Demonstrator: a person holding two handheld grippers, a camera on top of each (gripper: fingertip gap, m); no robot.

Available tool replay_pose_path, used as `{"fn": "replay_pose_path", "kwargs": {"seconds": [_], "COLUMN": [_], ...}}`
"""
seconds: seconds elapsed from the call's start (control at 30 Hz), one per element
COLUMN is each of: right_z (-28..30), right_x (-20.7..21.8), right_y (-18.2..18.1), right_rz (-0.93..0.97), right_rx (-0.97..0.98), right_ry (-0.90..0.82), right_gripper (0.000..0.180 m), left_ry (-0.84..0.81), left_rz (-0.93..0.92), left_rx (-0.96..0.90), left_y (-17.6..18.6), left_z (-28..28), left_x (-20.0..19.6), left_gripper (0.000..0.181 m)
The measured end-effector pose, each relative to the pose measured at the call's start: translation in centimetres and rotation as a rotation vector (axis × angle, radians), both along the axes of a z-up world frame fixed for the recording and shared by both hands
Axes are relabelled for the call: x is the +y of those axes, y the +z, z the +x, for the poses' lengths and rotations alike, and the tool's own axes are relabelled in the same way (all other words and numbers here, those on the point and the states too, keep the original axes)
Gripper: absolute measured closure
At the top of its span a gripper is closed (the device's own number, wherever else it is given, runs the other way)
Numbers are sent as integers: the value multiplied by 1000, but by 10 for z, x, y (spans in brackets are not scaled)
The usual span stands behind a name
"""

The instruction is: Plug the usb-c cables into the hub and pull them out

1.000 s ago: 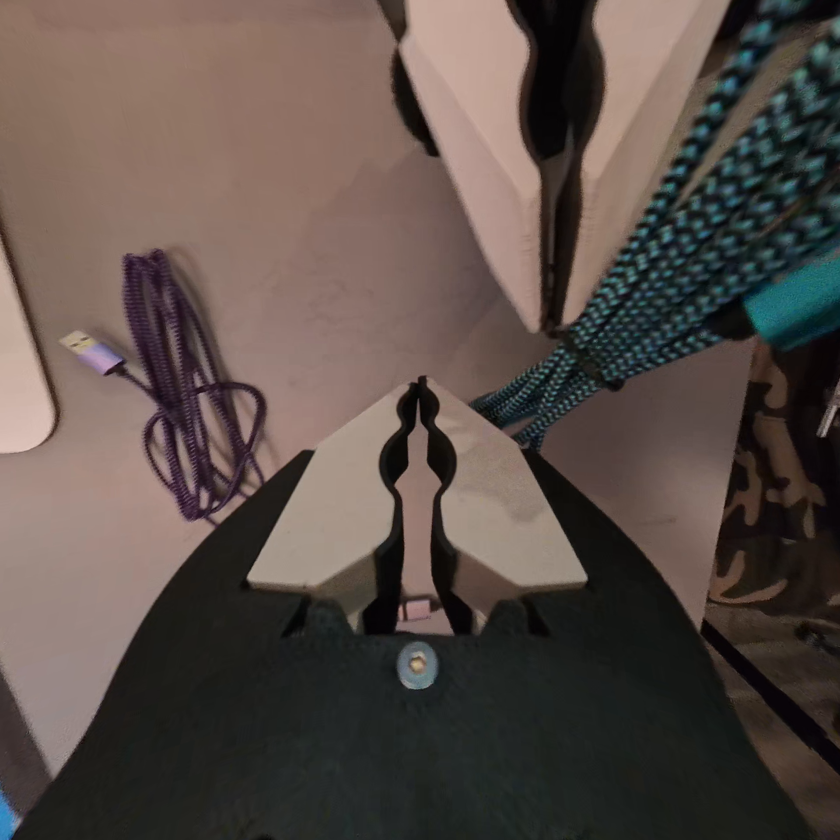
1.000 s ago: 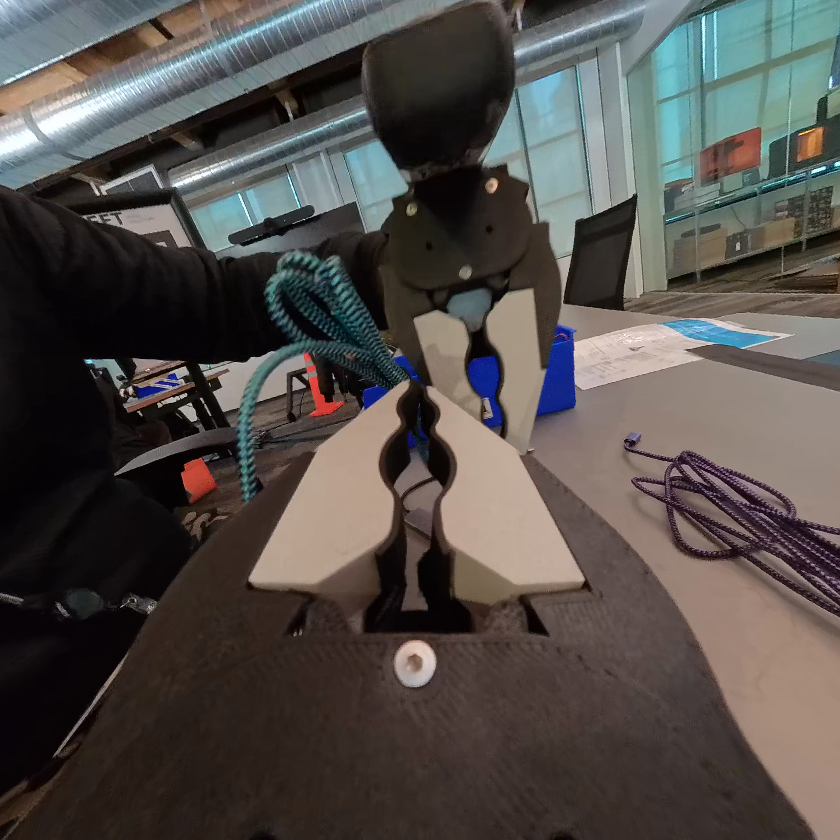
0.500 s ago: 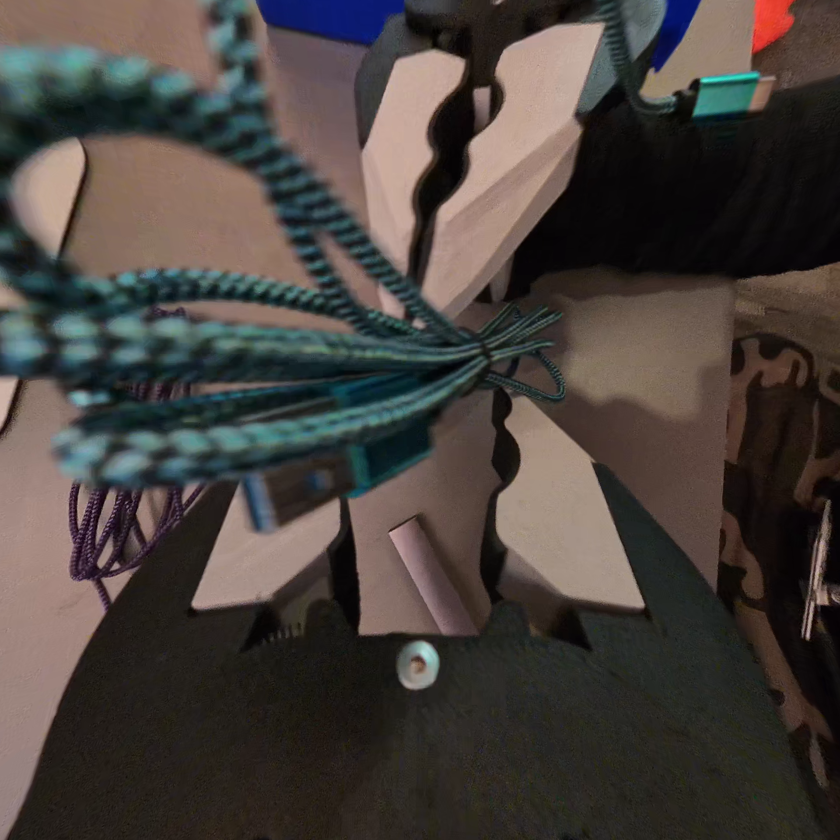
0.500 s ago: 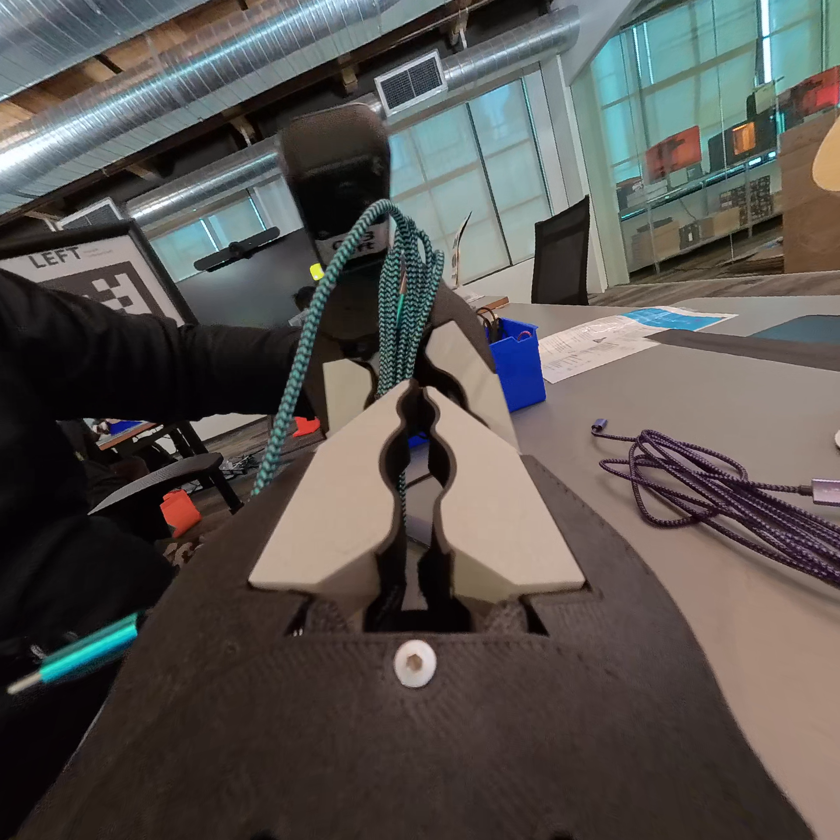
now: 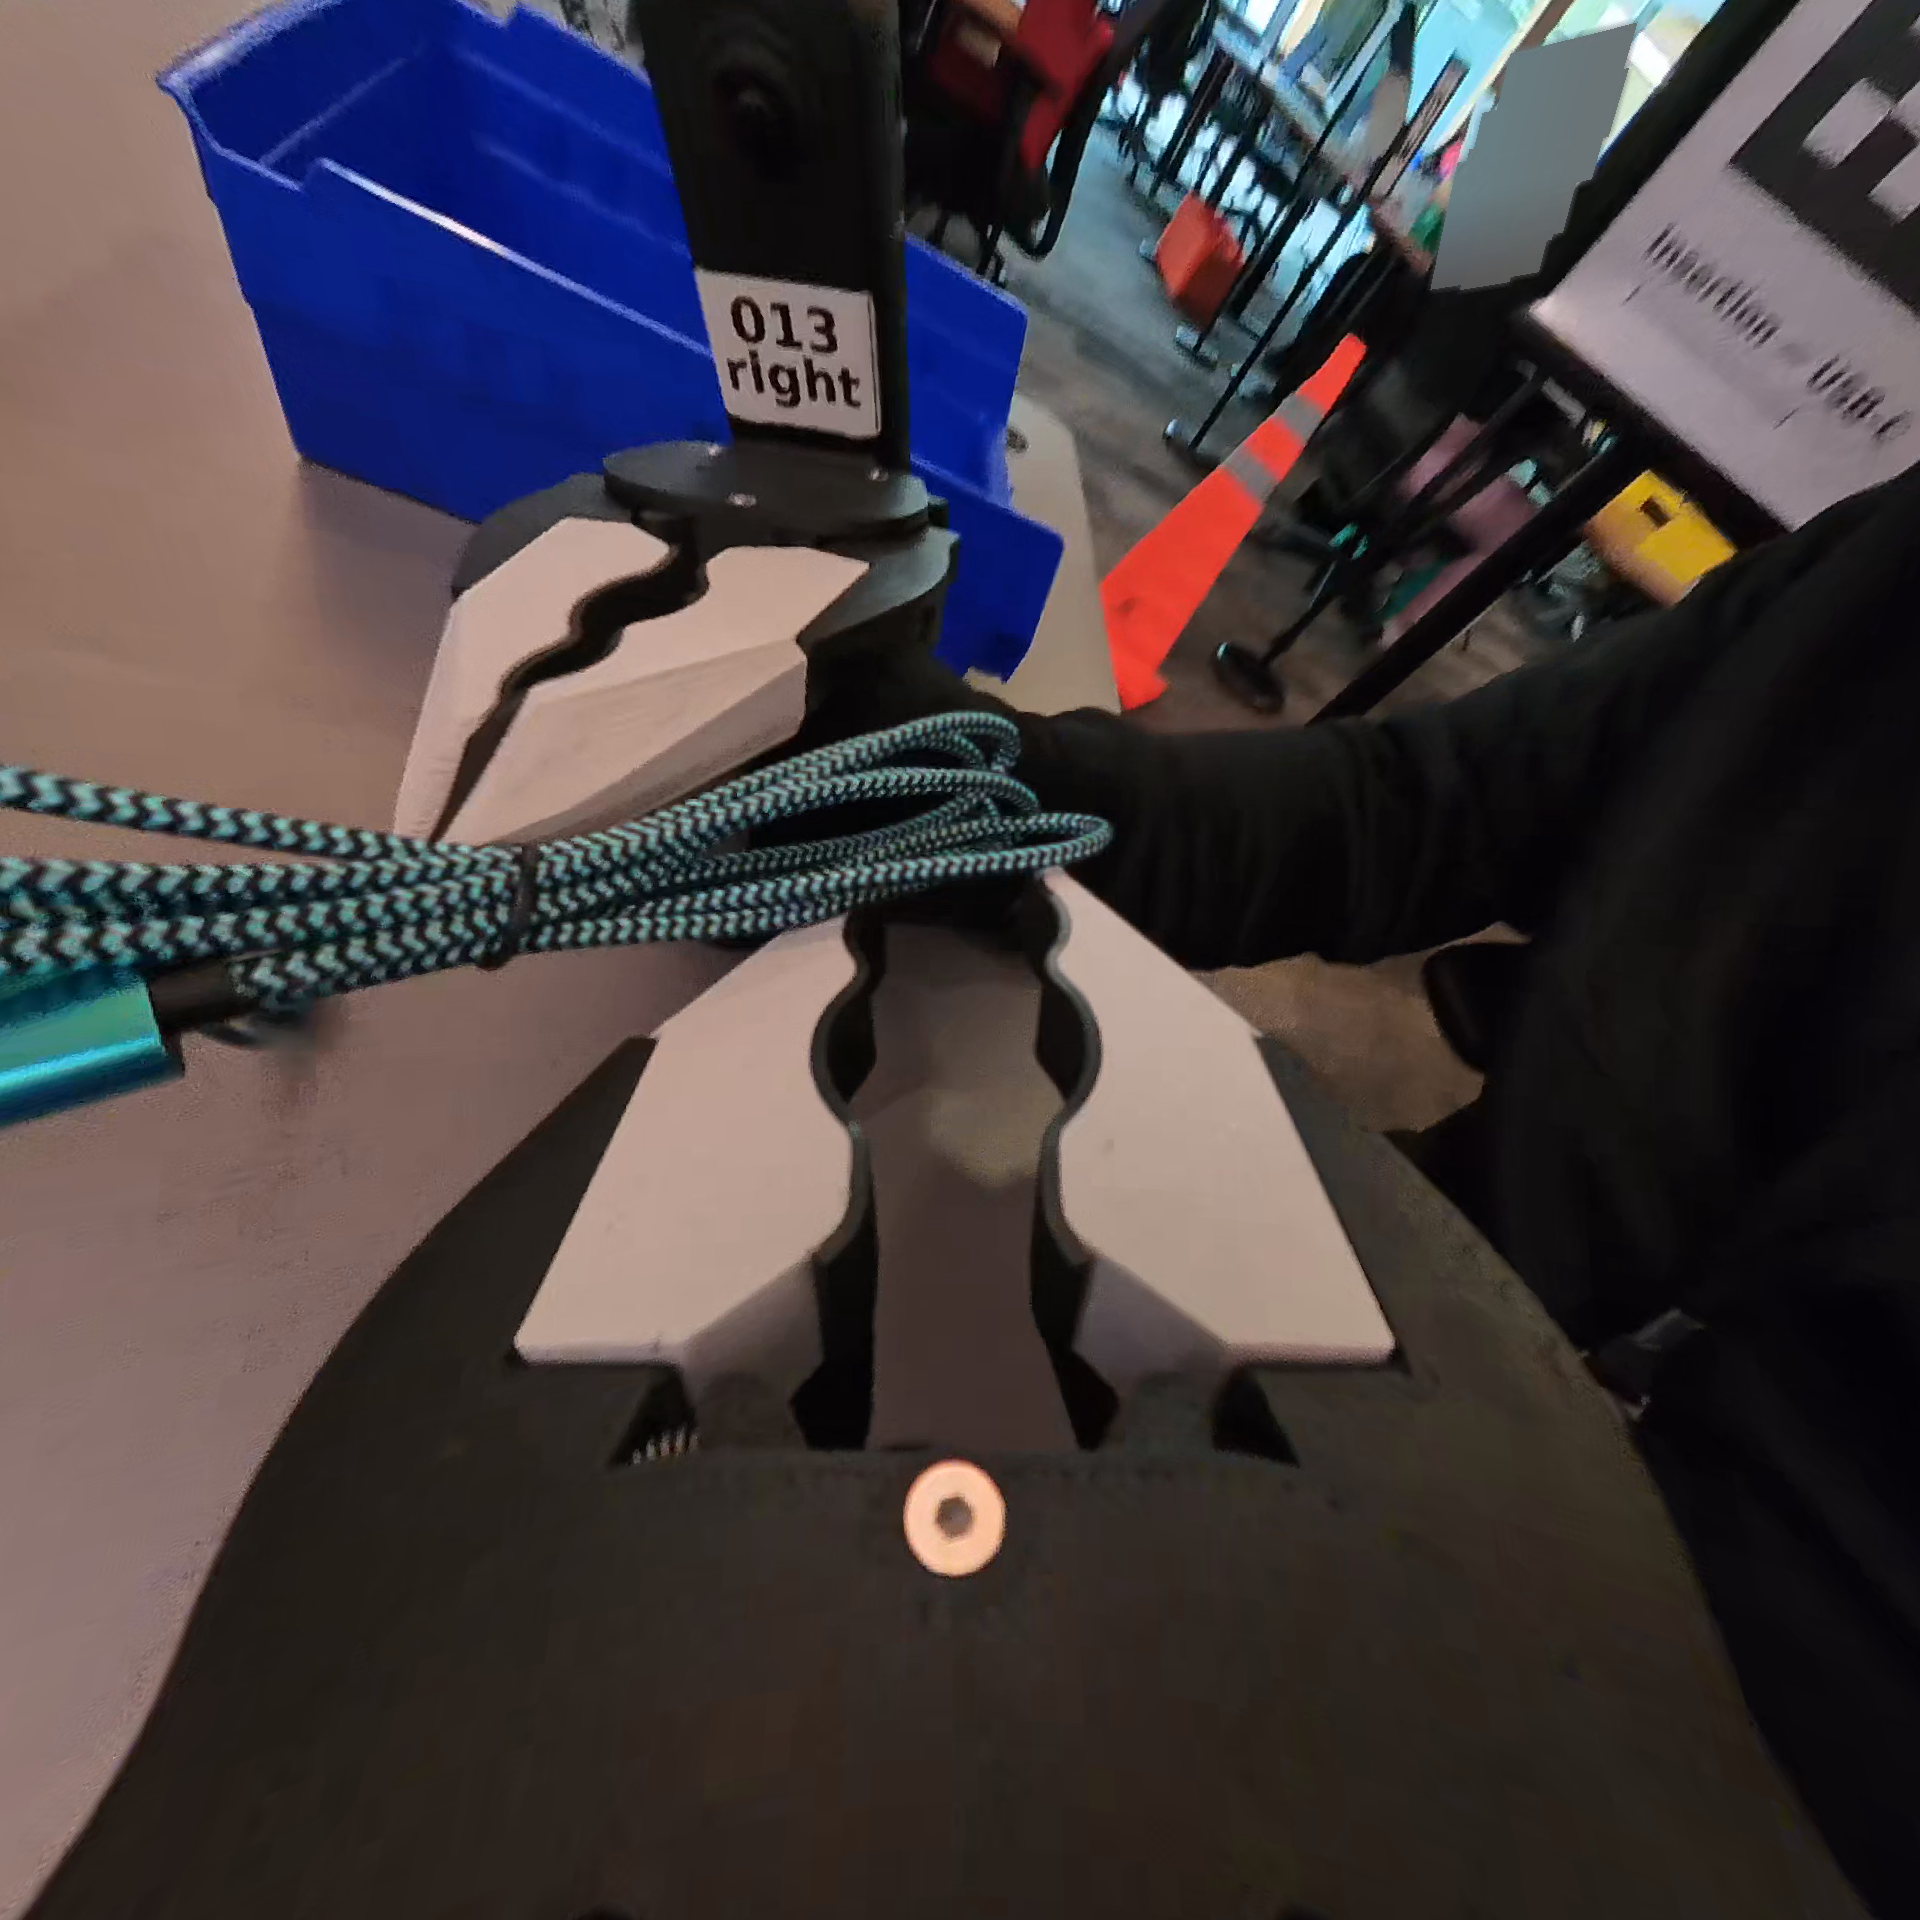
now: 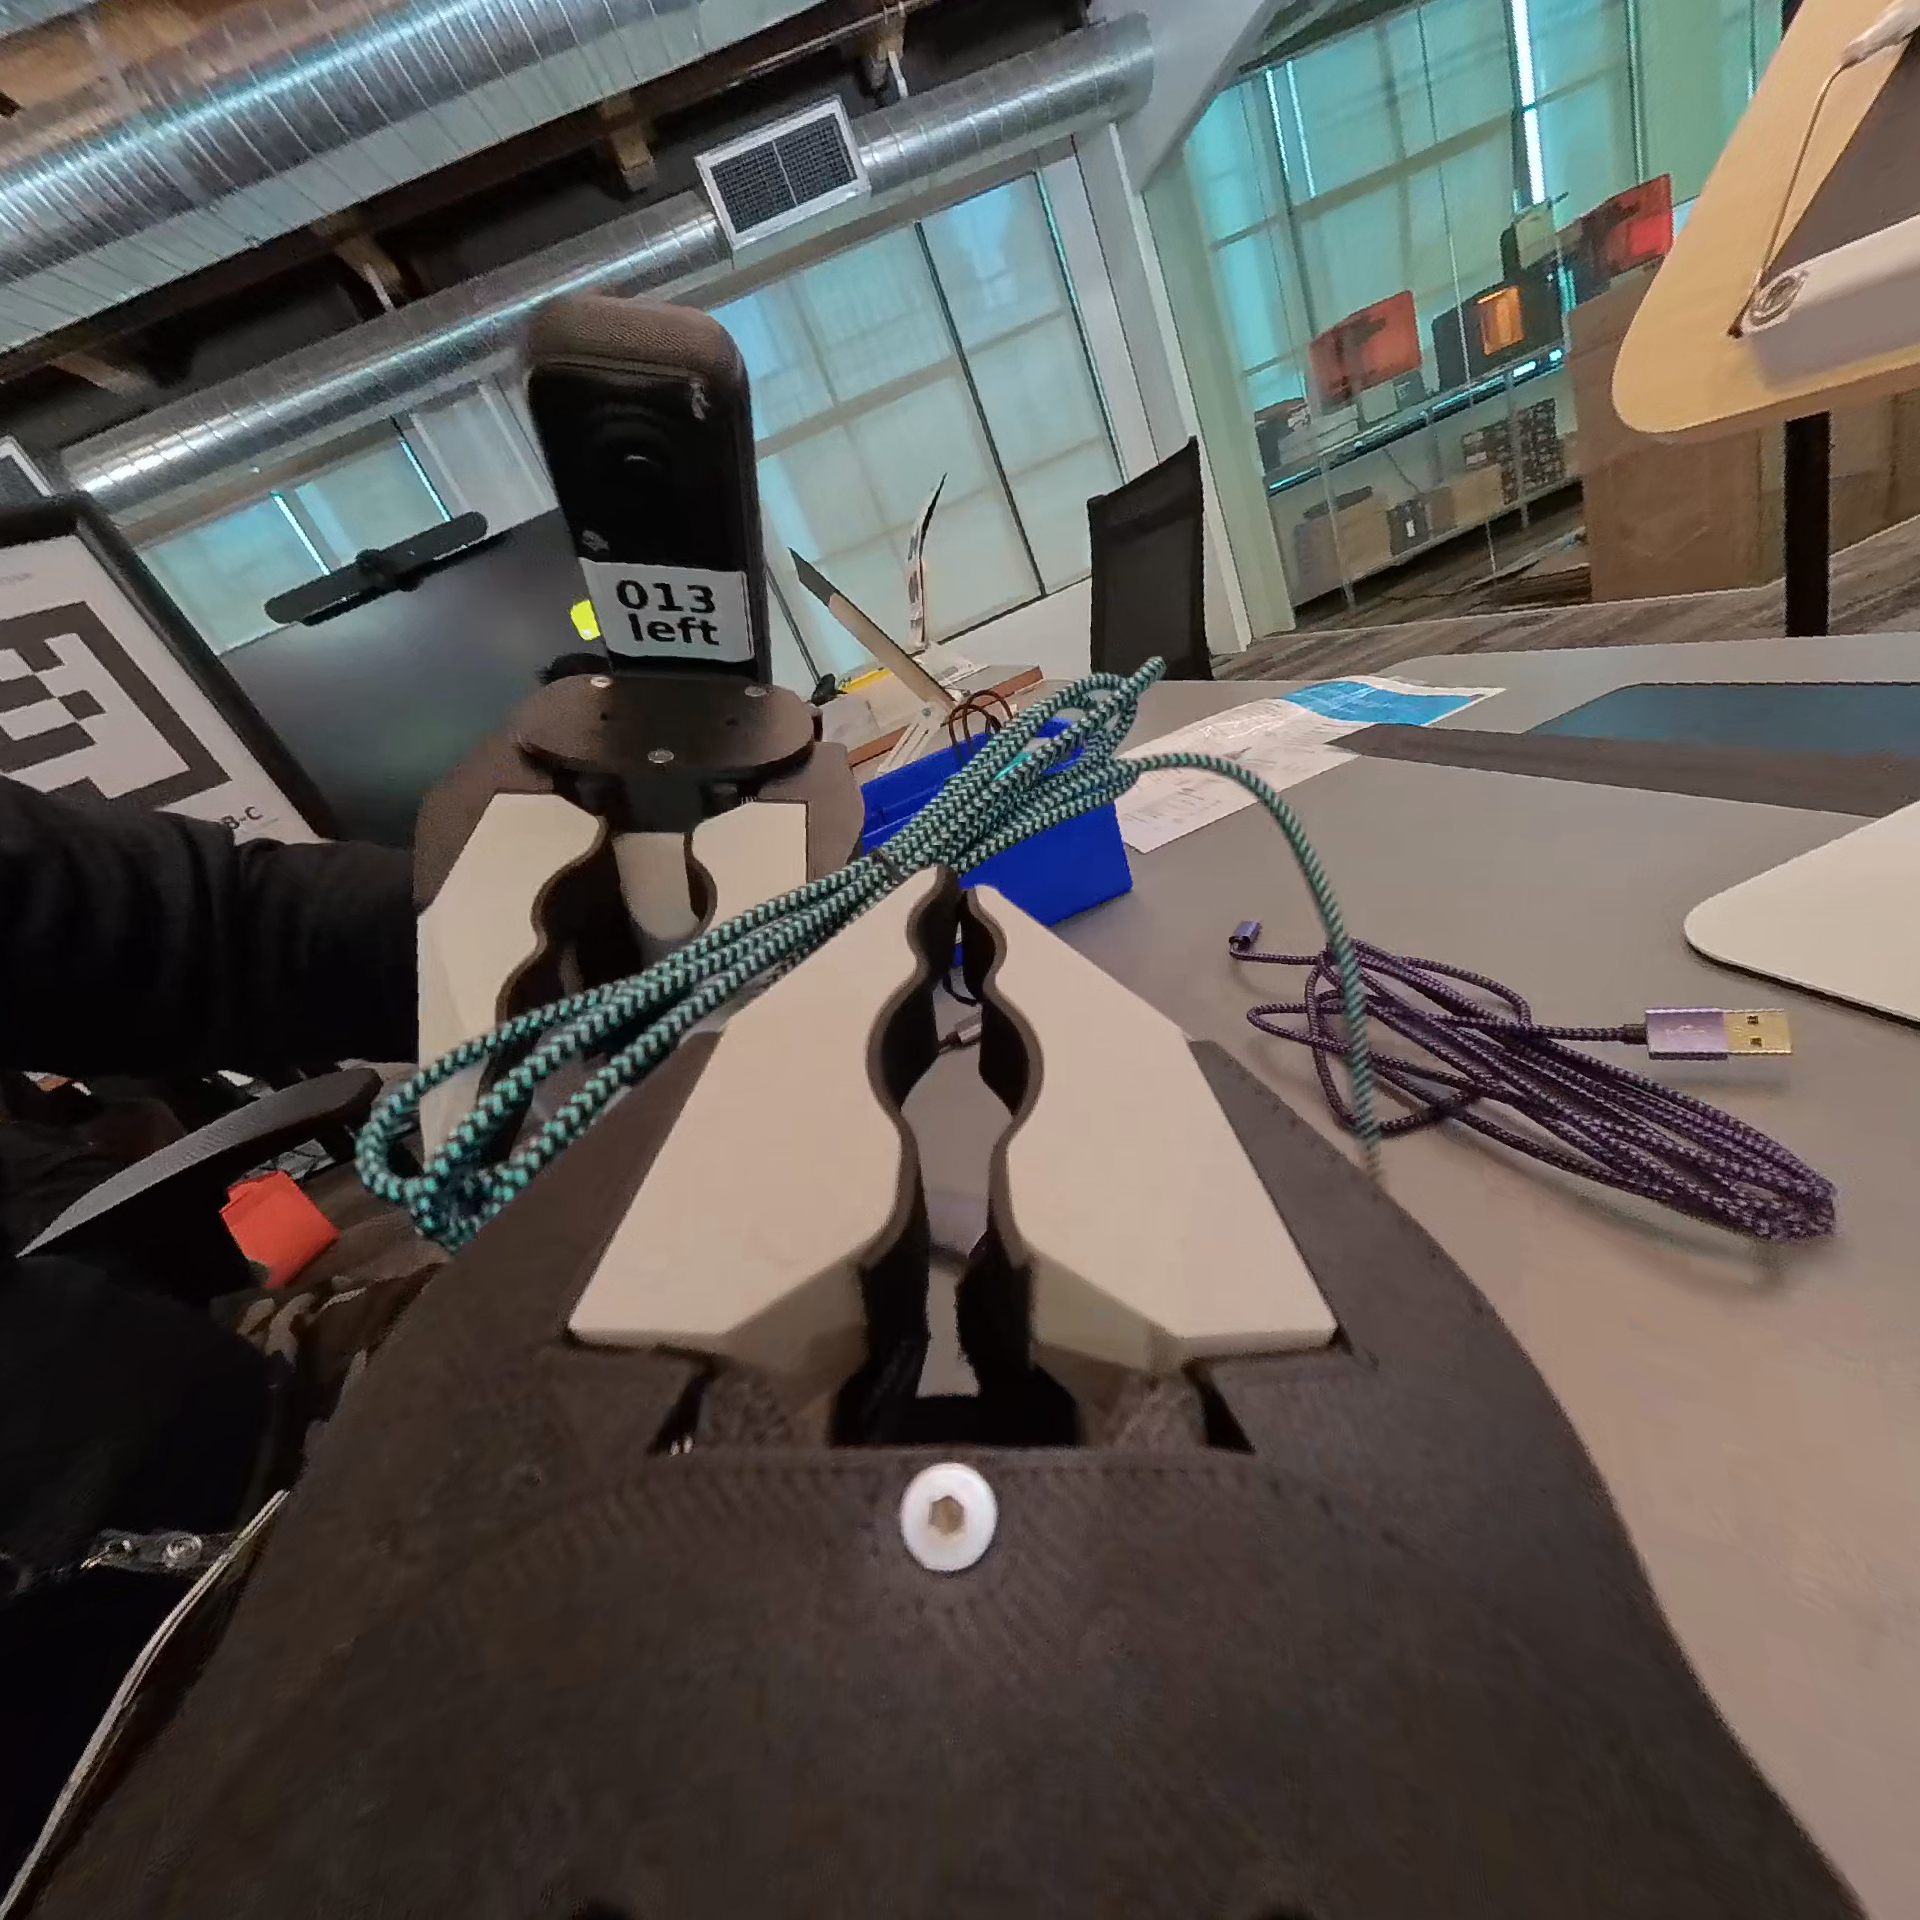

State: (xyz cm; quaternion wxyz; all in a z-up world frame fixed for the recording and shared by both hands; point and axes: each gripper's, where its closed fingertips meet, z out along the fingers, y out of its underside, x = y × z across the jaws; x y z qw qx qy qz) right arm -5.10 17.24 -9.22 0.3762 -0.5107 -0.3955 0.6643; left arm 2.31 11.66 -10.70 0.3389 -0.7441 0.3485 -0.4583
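Note:
A teal-and-black braided cable bundle [image 5: 675, 883] hangs in the air between the two grippers. My right gripper [image 6: 948, 883] is shut on it near its black tie; in the left wrist view the right gripper [image 5: 436, 831] points down-left at the bundle. The bundle's loop end lies across the tips of my left gripper [image 5: 951, 925], which is open and holds nothing. A teal plug [image 5: 73, 1039] shows at the far left. In the right wrist view the left gripper [image 6: 613, 935] faces me behind the cable loops [image 6: 623, 1018]. No hub is in view.
A purple braided cable [image 6: 1558, 1091] with a gold plug [image 6: 1745, 1034] lies on the grey table [image 6: 1558, 1455]. A blue bin [image 5: 468, 312] stands behind the right gripper. A white pad [image 6: 1829, 935] is at the right. A black sleeve [image 5: 1351, 831] reaches in. The grippers' ends are close to 9 cm from one another.
My left gripper went from shut to open and swung up from looking down at the table to facing the right gripper. The teal bundle swung across and now rests over its tips.

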Motion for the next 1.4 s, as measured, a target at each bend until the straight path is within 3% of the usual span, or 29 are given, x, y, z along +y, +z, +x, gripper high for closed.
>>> {"fn": "replay_pose_path", "kwargs": {"seconds": [0.37,0.6,1.03,1.4], "right_z": [-5,-5,-8,10], "right_x": [0,-2,-20,-16], "right_y": [-11,-11,-8,20], "right_rz": [97,123,202,86], "right_rx": [-92,-106,-114,67], "right_ry": [-50,-50,3,54], "right_gripper": [180,180,180,180], "left_ry": [75,134,253,184], "left_rz": [51,97,112,-190], "left_rx": [-231,-130,230,250], "left_y": [53,57,24,-27], "left_z": [-16,-34,-58,-72], "left_x": [13,39,87,83], "left_gripper": [162,163,157,155]}}
